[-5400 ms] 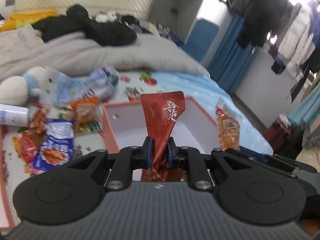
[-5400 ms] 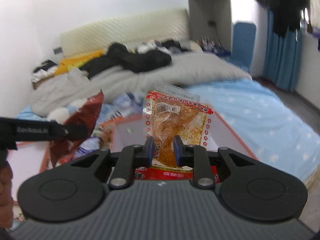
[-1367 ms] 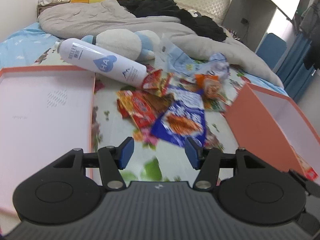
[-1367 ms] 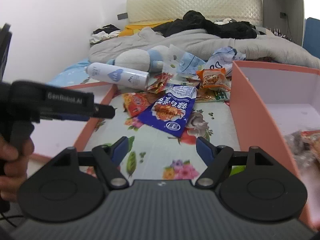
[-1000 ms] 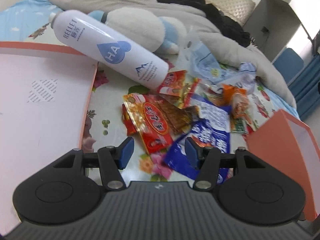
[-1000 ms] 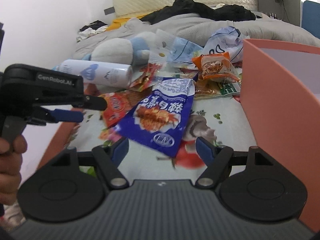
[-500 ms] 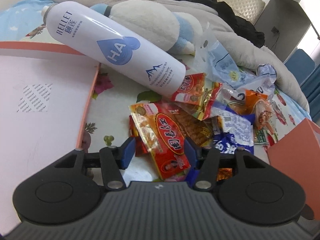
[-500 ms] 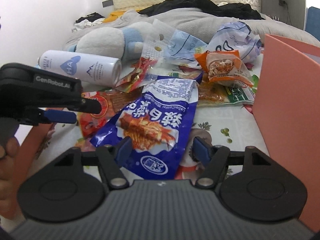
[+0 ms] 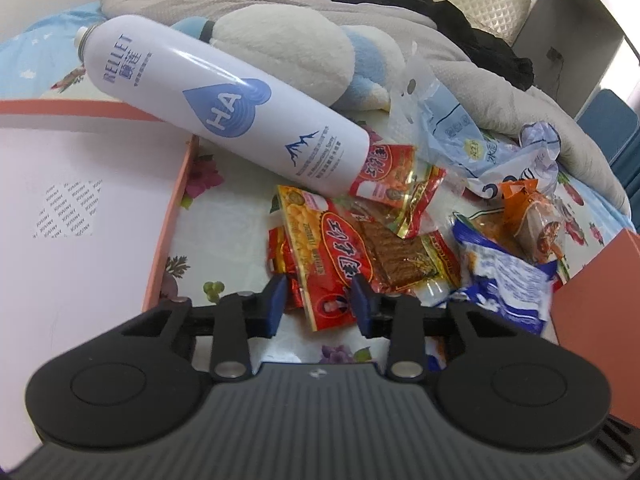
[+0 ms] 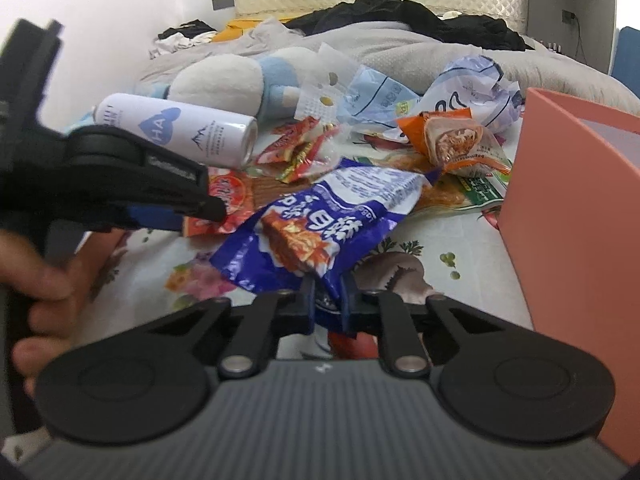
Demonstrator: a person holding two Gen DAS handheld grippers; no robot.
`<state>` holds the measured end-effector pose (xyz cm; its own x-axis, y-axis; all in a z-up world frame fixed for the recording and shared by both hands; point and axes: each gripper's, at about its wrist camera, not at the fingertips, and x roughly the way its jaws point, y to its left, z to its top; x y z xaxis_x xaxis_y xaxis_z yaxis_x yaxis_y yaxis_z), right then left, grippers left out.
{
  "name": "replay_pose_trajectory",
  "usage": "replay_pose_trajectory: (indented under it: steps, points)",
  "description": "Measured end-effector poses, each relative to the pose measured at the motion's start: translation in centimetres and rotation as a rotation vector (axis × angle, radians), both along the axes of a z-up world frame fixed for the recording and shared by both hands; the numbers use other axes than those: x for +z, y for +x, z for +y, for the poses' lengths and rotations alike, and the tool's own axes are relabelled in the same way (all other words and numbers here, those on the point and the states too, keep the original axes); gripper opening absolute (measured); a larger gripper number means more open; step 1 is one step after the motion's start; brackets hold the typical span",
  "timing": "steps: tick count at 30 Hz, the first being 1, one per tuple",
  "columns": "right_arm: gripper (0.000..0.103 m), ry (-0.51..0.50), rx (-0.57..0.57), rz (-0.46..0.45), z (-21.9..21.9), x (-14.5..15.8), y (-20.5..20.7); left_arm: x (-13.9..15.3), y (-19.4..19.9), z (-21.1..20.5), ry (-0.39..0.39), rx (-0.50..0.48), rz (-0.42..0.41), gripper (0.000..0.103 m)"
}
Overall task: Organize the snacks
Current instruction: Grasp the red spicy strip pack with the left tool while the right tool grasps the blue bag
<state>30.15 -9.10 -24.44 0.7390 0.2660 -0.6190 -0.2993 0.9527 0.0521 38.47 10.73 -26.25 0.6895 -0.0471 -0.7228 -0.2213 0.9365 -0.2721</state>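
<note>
We count one white spray bottle (image 9: 224, 120), one plush toy (image 9: 296, 48) and two orange boxes (image 9: 80, 200) (image 10: 576, 240). Among the snacks we count one blue packet (image 10: 320, 224), one orange packet (image 10: 452, 144) and at least three red packets (image 9: 328, 264); overlaps prevent a firmer tally.

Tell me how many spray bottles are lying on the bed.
1: the white spray bottle lies on its side against the plush toy, its base over a red snack packet. Others may be hidden.
</note>
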Motion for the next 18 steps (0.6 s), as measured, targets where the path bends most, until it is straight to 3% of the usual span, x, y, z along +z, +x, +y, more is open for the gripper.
replay_pose_trajectory:
  steps: [4,7,12,18]
  points:
    - [0.009,0.009,-0.006,0.004,-0.9,0.5,-1.2,0.5,-0.3,-1.0,0.075,-0.024,-0.025,0.028]
    - [0.008,0.004,-0.011,0.005,-1.5,0.7,-2.0,1.2,-0.7,-1.4,0.095,-0.037,-0.043,0.008]
    - [0.005,0.022,-0.013,0.020,-2.5,1.0,-3.2,2.3,-2.6,-2.0,0.081,-0.052,-0.063,0.001]
    - [0.003,0.048,-0.004,0.038,-3.6,2.0,-5.7,3.8,-7.3,-2.6,0.036,-0.020,-0.080,0.001]
